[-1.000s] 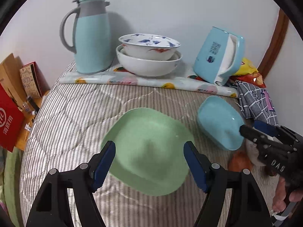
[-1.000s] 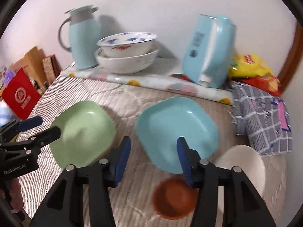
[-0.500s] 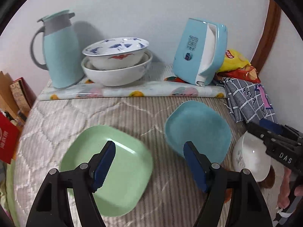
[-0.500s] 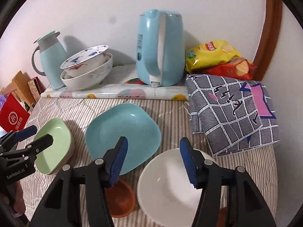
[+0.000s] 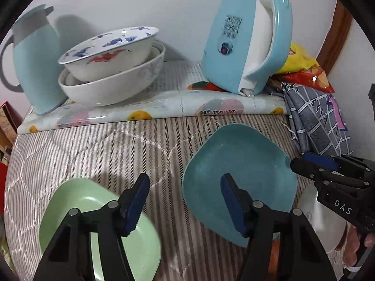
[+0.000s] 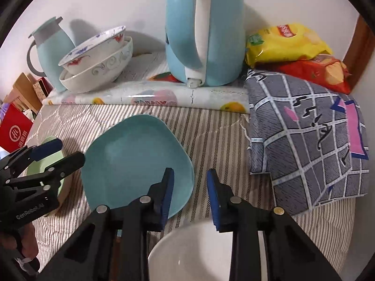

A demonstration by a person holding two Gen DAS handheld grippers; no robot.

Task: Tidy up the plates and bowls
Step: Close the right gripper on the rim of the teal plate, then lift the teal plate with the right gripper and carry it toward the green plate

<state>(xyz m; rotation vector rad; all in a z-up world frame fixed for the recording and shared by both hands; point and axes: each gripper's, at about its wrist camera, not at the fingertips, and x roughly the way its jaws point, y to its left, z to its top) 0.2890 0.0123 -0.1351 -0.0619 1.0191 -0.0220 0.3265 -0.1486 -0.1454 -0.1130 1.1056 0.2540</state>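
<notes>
Left wrist view: left gripper (image 5: 185, 201) pitched down over the striped quilt (image 5: 93, 145), jaws apart and closing, nothing but cloth between the pads. Green plate (image 5: 93, 229) near left, partly under the left finger; teal plate (image 5: 236, 168) near right, its left edge behind the right finger. Right gripper (image 5: 302, 161) reaching in from the right edge, a hand (image 5: 358, 241) behind it, white bowl (image 5: 328, 229) beneath. A sliver of orange near the bottom, too hidden to name. Far back, 2 patterned bowls (image 5: 110, 68) nested, smaller inside larger, interiors not visible. Blue kettle (image 5: 243, 44) leaning on the floral mat (image 5: 164, 107), thermos jug (image 5: 35, 63) far left.

Right wrist view: right gripper (image 6: 189, 194) with jaws narrow and closing, no object between them; far rim of the white bowl (image 6: 199, 253) just below the pads, bowl empty. Teal plate (image 6: 136, 161) left of the gripper, also empty. Left gripper (image 6: 58, 152) entering at the left over the green plate (image 6: 46, 164). Checked cloth (image 6: 309, 140) at right, snack bags (image 6: 288, 44) far right.

Likely step: taking hold of 1 dish per hand for stacking. Best done by dropping a finger either side of a rim, not onto the flat; pinching at the near edge, firm enough against slick glaze; lifting level; plates together, bowl apart.
</notes>
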